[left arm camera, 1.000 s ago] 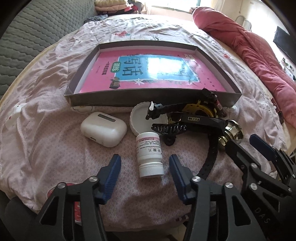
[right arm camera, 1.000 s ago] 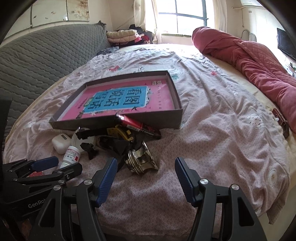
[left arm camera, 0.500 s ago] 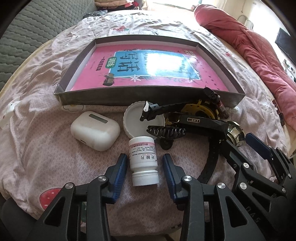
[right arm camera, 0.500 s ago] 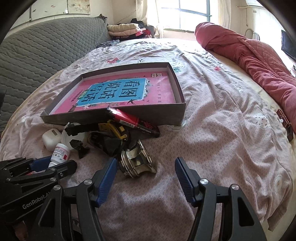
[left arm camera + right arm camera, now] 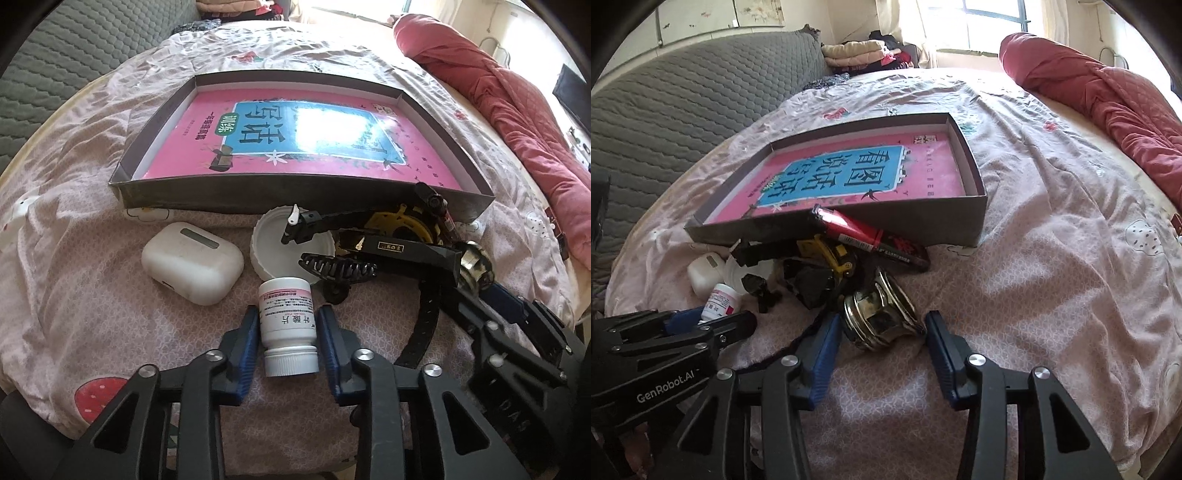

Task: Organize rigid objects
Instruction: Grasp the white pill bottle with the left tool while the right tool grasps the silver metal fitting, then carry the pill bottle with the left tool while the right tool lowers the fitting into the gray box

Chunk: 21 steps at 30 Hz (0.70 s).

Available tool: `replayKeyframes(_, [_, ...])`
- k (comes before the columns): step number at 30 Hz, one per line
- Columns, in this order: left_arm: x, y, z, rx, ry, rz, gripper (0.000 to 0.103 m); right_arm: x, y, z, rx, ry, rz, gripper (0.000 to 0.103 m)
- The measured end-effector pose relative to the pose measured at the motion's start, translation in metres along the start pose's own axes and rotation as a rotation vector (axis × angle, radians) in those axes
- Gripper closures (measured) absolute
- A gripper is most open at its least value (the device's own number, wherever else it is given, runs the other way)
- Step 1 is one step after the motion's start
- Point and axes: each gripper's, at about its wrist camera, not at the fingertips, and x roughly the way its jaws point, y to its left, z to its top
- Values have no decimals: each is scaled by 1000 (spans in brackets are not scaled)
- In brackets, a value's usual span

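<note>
Now left gripper (image 5: 288, 345) jaws were closing beside lying pill bottle (image 5: 288, 328) (pads nearly touching); right gripper (image 5: 882, 345) jaws were closing around metal cup (image 5: 881, 319), still apart.

Bright window daylight, glare on book (image 5: 332, 125), fisheye-warped edges

On the bed (image 5: 92, 295) lie one grey box lid (image 5: 258, 201) holding one pink book (image 5: 295, 147), one white pill bottle (image 5: 287, 325), one white earbud case (image 5: 192, 264), one white jar lid (image 5: 269, 254), one black hair claw (image 5: 338, 266), one red marker (image 5: 864, 234), one yellow tape measure (image 5: 406, 225) and one brass fitting (image 5: 882, 317). There are two sets of tongs.
</note>
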Motion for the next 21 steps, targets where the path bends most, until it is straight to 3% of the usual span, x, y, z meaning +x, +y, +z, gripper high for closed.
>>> replayKeyframes(13, [-31,11,-6,-6,-64,-71,76,-30,-9,7,52,-133,57,60])
replayKeyframes(15, [-35,12,-6,-7,-73,-82,76,-32,-11,7,65,-140,64,68])
replayKeyframes(21, [-38,13,-7,-6,-70,-90,76,-25,-21,7,102,-118,56,67])
